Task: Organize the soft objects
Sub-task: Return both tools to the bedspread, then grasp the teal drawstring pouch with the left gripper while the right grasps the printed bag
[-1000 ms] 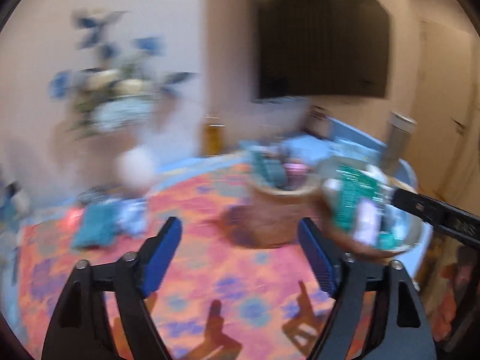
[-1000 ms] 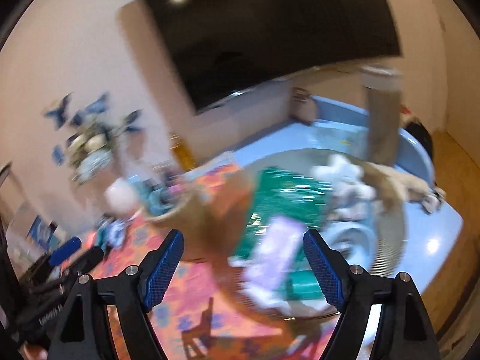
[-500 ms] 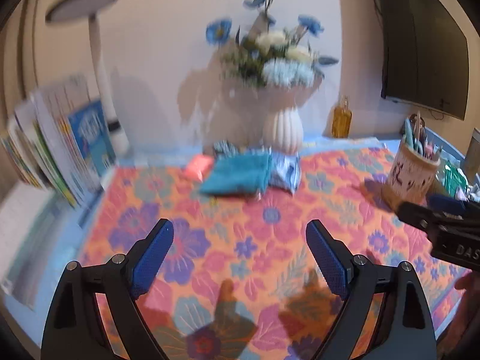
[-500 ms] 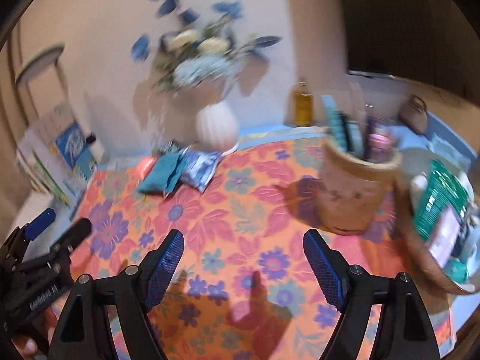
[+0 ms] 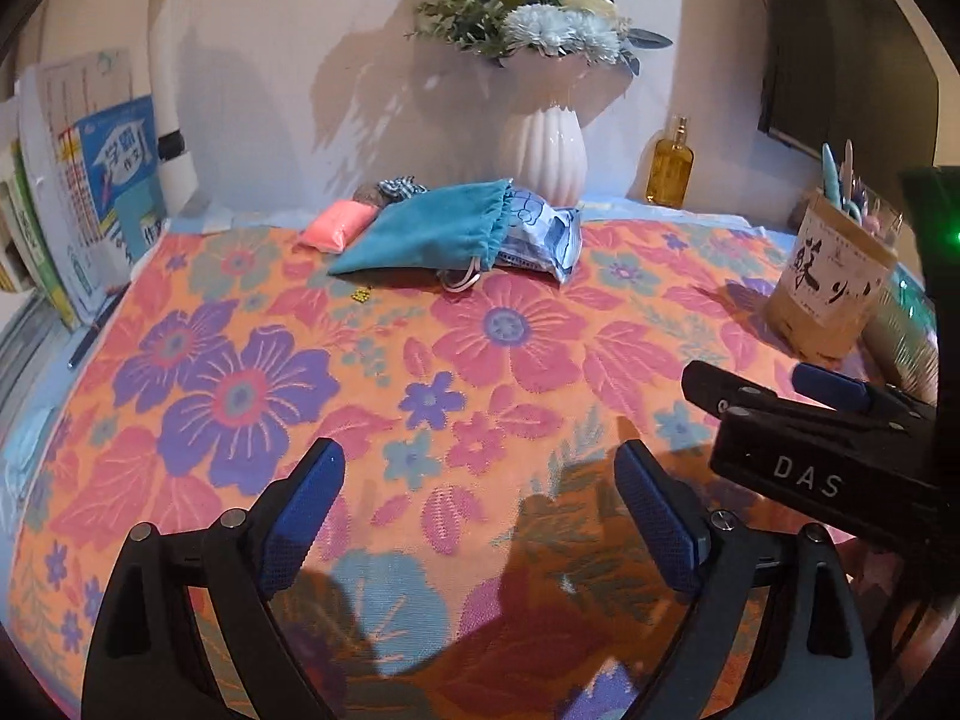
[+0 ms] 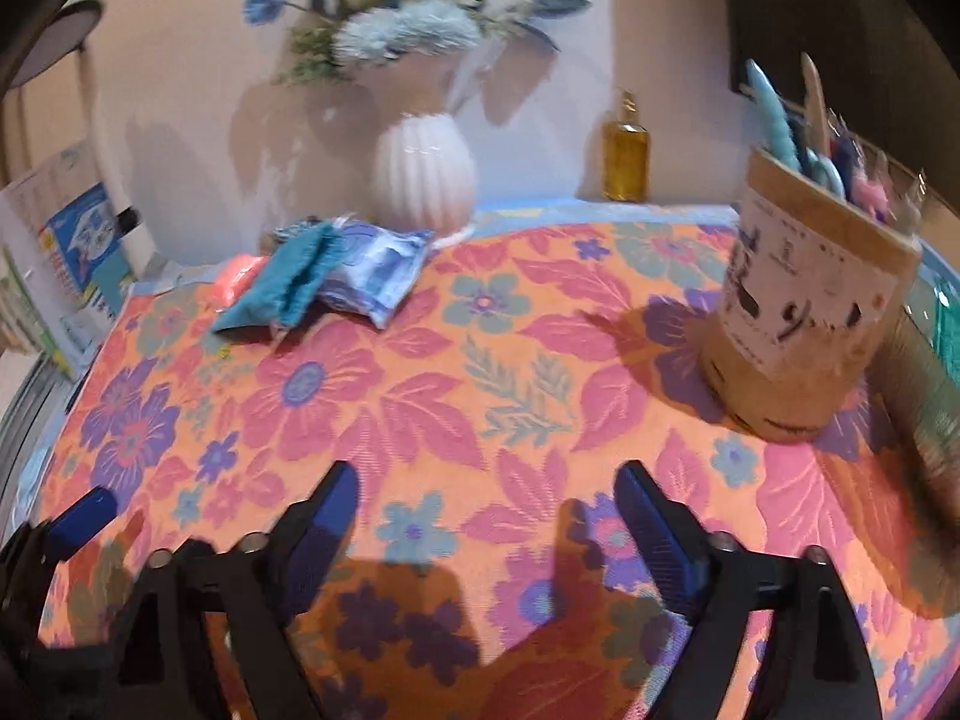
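A teal drawstring pouch (image 5: 432, 231) (image 6: 288, 282) lies at the far side of the floral cloth, in front of the white vase. A blue-and-white soft packet (image 5: 540, 234) (image 6: 378, 270) pokes out on its right, and a pink soft pack (image 5: 336, 225) (image 6: 240, 273) lies on its left. My left gripper (image 5: 474, 480) hovers open over the near cloth, nothing between its fingers. My right gripper (image 6: 486, 501) also hangs over the near cloth; its jaws are opening and hold nothing. From the left wrist view, the right gripper (image 5: 774, 390) shows at the right edge.
A white vase (image 5: 543, 150) of blue and white flowers stands at the back by the wall. An amber bottle (image 5: 669, 171) is to its right. A brown pen holder (image 6: 810, 306) stands at the right. Books (image 5: 90, 180) and a lamp post (image 5: 168, 90) line the left side.
Both views swung left from the baskets and dark screen to the floral cloth with the pouch pile, and dropped closer to the cloth. The right jaws have widened a little.
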{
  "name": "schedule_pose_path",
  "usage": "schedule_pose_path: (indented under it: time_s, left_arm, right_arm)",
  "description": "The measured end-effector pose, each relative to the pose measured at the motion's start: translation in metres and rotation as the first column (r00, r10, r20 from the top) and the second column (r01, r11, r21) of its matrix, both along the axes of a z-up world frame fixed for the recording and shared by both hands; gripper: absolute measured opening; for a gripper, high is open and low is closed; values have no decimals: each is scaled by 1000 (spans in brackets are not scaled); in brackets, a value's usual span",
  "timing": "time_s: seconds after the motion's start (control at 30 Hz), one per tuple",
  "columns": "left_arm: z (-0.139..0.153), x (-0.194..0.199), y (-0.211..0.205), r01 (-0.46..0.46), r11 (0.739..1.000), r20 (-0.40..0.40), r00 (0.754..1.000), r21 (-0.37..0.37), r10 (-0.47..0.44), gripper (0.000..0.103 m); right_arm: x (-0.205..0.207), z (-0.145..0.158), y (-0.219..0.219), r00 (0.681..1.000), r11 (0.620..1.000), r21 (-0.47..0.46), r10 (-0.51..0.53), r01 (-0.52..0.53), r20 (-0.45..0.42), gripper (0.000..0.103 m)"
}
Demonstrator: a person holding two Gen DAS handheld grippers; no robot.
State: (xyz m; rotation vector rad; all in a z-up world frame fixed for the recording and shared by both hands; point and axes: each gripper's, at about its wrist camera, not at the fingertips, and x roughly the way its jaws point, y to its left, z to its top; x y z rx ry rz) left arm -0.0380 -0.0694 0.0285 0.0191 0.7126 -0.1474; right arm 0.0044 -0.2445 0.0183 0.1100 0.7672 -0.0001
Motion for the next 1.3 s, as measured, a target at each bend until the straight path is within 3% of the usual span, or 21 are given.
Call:
schedule_pose_path:
  time_s: [0.17,0.3,0.43,0.87,0.97,1.03,1.1,1.23,1.3]
  left_arm:
    - [-4,9,0,-13,1000,-42,999,12,14,91]
    - [-7,12,-2,-22,999,-54,998,26,23,91]
    - [-7,12,-2,-27,999,-55,998,27,28,91]
    - [-9,16,2,-50,999,-85,995,20,51,91]
    - [-7,19,15,-41,999,-172,985,-29,35,91]
    - [6,20,29,-9,995,-233,972,-101,-15,91]
    - [29,19,37,28,993,-208,977,-118,-53,91]
    - [75,40,42,41,997,-88,995,-69,-47,97]
    - [79,68,34,73,996,-92,993,-48,-78,98]
  right_arm:
    - [6,-6,3,999,999,-29,-16,15,-49,97]
    - [8,-6,2,994,992,-85,-101,97,-43,97]
    - [2,-1,1,995,992,-80,-101,101,-7,103]
    - [4,-1,4,997,994,-86,-75,74,-17,103]
    - [5,-3,4,998,996,-74,-58,55,-38,103]
    - [5,-6,3,996,998,-61,-29,24,-82,103]
    - [1,-5,-1,994,1000,-18,5,-7,-111,103]
    - [3,28,-9,995,988,131,90,-83,-53,103]
    - [23,47,-4,983,980,126,165,-154,-80,103]
